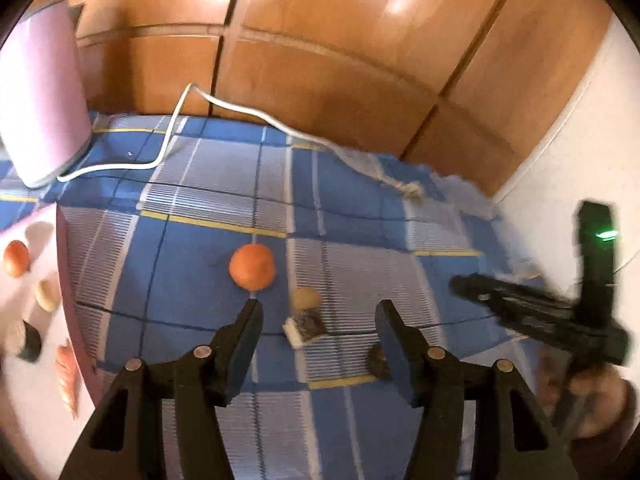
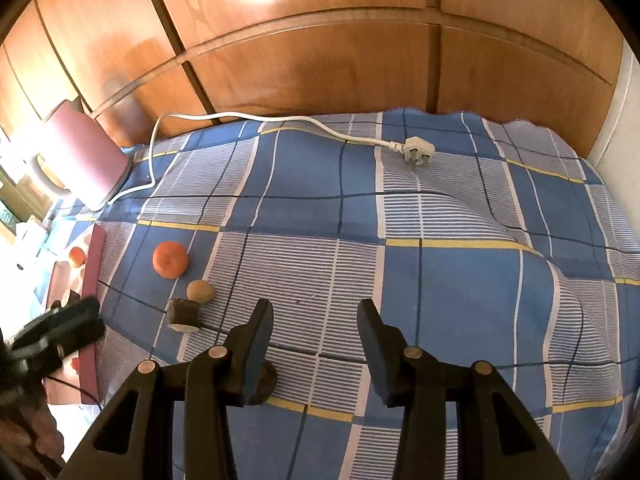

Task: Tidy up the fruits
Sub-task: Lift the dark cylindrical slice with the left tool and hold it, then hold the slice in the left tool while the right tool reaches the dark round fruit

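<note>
1. We hold the left gripper (image 1: 318, 318) and right gripper (image 2: 316, 320) with jaws parted and empty above the blue checked cloth (image 2: 440, 272).
2. The orange (image 2: 170, 259) lies on the cloth, beside the pink tray (image 1: 52, 320).

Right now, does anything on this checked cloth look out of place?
Yes. A white power cord trails loose across the blue checked cloth, its plug lying unplugged at the far side. Three small items sit scattered by the orange, apart from the food on the pink tray.
</note>
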Demonstrator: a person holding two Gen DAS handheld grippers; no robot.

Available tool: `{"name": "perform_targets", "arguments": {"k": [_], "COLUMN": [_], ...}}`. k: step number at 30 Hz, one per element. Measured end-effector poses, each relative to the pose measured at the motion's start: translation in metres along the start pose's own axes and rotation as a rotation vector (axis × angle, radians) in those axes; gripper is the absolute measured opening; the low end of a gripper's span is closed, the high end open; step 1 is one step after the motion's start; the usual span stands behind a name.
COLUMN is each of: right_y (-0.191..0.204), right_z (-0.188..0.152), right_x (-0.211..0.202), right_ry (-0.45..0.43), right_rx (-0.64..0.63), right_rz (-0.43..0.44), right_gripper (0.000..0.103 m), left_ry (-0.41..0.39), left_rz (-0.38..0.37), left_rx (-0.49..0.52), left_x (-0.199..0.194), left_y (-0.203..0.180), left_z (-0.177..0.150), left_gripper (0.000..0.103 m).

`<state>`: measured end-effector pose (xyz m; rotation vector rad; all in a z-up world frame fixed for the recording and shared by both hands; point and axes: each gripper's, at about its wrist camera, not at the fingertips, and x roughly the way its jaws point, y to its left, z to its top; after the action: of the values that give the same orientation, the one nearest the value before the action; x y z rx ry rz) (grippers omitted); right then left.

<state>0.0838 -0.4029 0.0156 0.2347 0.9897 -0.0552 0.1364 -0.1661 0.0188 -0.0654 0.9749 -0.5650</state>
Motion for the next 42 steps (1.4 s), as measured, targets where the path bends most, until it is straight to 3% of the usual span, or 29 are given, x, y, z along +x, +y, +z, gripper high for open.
{"name": "perform_targets", "arguments": {"k": [4, 9, 11, 13, 16, 21, 26, 33, 37, 42], "right_y": [0.001, 0.003, 0.002, 0.001, 0.002, 0.004, 0.003, 0.004, 0.008, 0.019], "right_z": [0.001, 0.0, 0.001, 0.002, 0.002, 0.002, 0.003, 0.004, 0.001, -0.004], "right_x": [-0.001, -0.003, -0.002, -0.002, -0.001, 0.0, -0.003, -0.01, -0.01, -0.005], "right_ry": [-0.006, -0.009, -0.009, -0.007, -0.006, -0.006, -0.018, -0.039, -0.038, -0.024], "right_rx": [-0.006, -0.014, -0.01, -0.008, -0.009, -0.023, -0.018, -0.023, -0.039, -0.086], "right_rz": [0.006, 0.004, 0.004, 0.002, 0.0, -0.002, -0.003, 0.006, 0.014, 0.042], "right_gripper": [0.044, 0.044, 0.044, 0.044, 0.044, 0.044, 0.044, 0.044, 0.044, 0.044], "left_ry": [0.061, 0.051, 0.076, 0.074, 0.059, 0.041, 0.003, -0.083, -0.126, -0.115], "left_rz": [0.121, 0.174, 0.177, 0.196, 0.172, 0.175, 0.138, 0.091, 0.099, 0.119], "left_rx": [0.071, 0.151, 0.147, 0.153, 0.162, 0.21, 0.209, 0.195, 0.206, 0.192], "left_x": [0.035, 0.056, 0.065, 0.07, 0.074, 0.071, 0.045, -0.023, -0.055, -0.059], "left_y": [-0.008, -0.024, -0.025, -0.025, -0.027, -0.032, -0.04, -0.051, -0.047, -0.031], "left_z": [-0.005, -0.014, -0.017, -0.019, -0.02, -0.027, -0.033, -0.05, -0.069, -0.093], "left_gripper": [0.059, 0.056, 0.044, 0.044, 0.034, 0.033, 0.033, 0.033, 0.032, 0.032]}}
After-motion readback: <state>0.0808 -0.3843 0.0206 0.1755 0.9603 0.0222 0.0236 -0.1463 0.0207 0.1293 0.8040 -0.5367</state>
